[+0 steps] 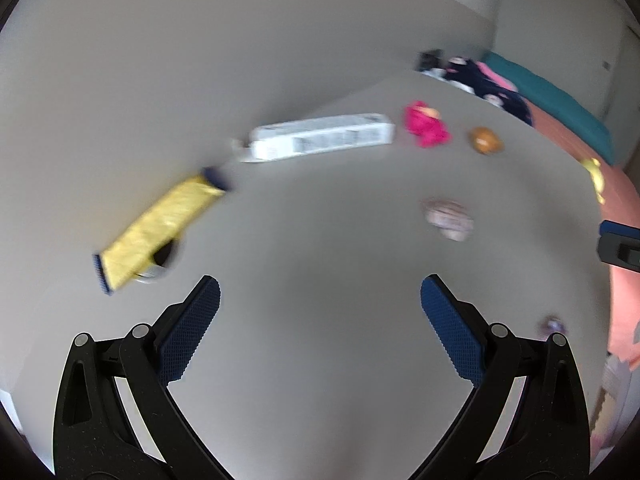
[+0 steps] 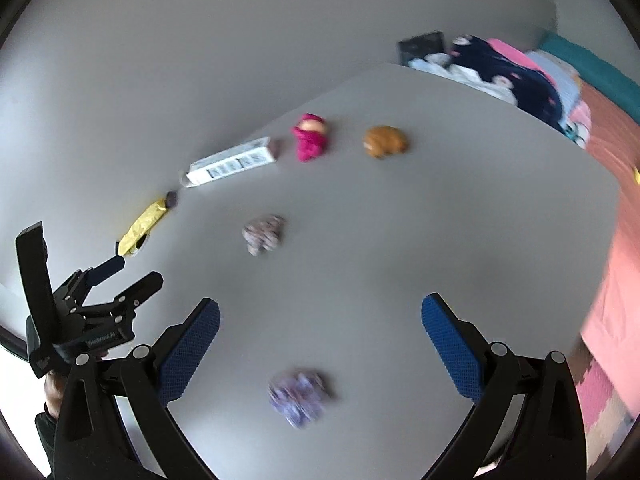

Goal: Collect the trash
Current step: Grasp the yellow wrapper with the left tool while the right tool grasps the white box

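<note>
Over the grey table (image 2: pixel 400 240), right gripper (image 2: pixel 320 312) gapes empty above the crumpled purple paper wad (image 2: pixel 298 398), left gripper (image 1: pixel 320 296) also spread and empty, and closing off-centre on that light wad risks flicking it away.

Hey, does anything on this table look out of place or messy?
Yes: crumpled wrappers lie scattered on the table: a purple wad, a greyish wad, a pink one. A yellow packet lies askew over a dark round object.
</note>
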`<state>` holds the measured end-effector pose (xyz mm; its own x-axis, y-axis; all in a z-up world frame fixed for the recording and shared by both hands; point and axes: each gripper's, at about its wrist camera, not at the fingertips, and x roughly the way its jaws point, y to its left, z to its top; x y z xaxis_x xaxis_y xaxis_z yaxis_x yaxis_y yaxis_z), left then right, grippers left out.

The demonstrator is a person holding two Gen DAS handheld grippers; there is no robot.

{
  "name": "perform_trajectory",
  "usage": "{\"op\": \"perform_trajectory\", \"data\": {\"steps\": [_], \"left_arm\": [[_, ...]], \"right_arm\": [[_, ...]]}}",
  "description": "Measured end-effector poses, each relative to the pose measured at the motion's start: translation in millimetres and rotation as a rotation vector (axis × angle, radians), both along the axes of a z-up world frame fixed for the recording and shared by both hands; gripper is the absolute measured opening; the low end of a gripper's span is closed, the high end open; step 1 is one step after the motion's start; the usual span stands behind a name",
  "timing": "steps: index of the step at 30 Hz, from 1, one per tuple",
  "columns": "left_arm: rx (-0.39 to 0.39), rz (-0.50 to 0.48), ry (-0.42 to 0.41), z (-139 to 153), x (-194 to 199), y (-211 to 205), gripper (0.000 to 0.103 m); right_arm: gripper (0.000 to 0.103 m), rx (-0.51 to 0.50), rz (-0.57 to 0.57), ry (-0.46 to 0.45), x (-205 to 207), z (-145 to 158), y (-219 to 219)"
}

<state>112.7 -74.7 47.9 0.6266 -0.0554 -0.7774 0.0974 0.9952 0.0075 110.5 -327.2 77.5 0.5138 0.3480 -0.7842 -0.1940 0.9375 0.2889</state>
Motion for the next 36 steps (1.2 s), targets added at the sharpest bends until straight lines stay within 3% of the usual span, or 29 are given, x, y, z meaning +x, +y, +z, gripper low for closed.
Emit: {"op": "perform_trajectory", "data": {"steps": [11,17,20,23,26,27,28,31,33,34,36], "left_arm": [[0.050,0.088,0.015,-10,51,72,0.097],[0.092,0.102,0.036,-26,72,95,0.097],[0.053,0.090,0.065,-36,78,101,0.087],[0.050,0.071,0.076,-39,79,99,0.087],[0.024,0.076,0.087,-37,81,102,0.075],[0.018,0.089,0.086,-35,81,104,0.057],[0.019,0.099,0.084,-33,83,107,0.052],[-0.020,0.094,0.093,-31,86,113,0.045],[0.014,0.084,0.081,-31,85,108,0.033],[0.030,0.086,0.077,-32,84,107,0.033],[0.035,0.083,0.067,-33,84,106,0.032]], "right_arm": [[0.100,-0.021,0.198,-0.001,75,3,83],[0.100,-0.130,0.370,-0.032,119,0,141],[0.100,-0.179,0.441,-0.028,143,-7,165],[0.100,-0.253,0.505,-0.042,162,-17,187],[0.100,-0.321,0.556,-0.040,173,-29,202],[0.100,-0.340,0.563,-0.045,175,-31,205],[0.100,-0.348,0.572,-0.047,178,-34,207],[0.100,-0.364,0.609,-0.038,183,-41,215],[0.100,-0.393,0.635,-0.031,184,-47,221],[0.100,-0.408,0.637,-0.030,186,-49,223],[0.087,-0.434,0.654,-0.018,185,-57,227]]}}
